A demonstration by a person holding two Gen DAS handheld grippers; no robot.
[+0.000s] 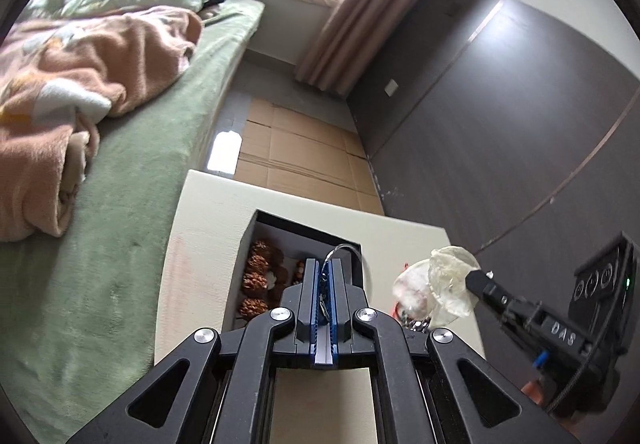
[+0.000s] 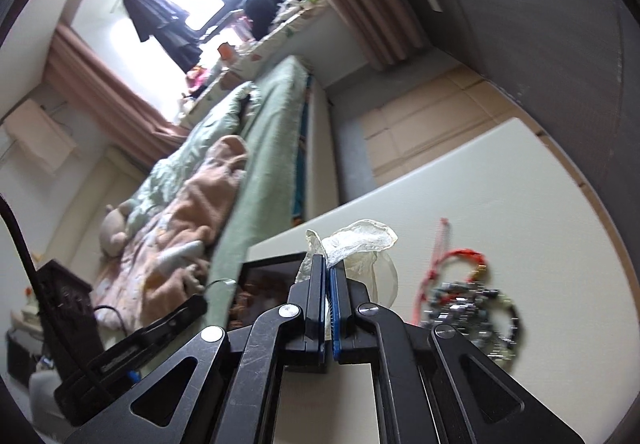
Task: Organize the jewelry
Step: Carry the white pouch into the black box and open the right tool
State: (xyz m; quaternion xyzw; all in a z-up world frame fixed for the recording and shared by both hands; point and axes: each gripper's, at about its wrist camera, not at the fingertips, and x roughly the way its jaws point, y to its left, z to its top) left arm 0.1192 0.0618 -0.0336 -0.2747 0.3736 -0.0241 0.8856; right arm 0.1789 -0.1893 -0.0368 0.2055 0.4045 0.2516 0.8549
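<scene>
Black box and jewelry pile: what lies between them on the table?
Bare tabletop; the right gripper, holding a clear plastic bag, hangs over the stretch between black box and jewelry pile, right wrist view.

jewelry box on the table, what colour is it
Black jewelry box, with brown beaded pieces inside; the left wrist view shows it best.

a cream table point(image 2: 500, 179) bears a black box point(image 1: 256, 240) and tangled jewelry point(image 2: 472, 308).

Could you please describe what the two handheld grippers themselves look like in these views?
Both the left gripper and right gripper have matte black linkage arms joined by round silver pivot bolts, with blue-lined jaws. The right gripper's body carries pale lettering, a small green light and a black cable.
</scene>
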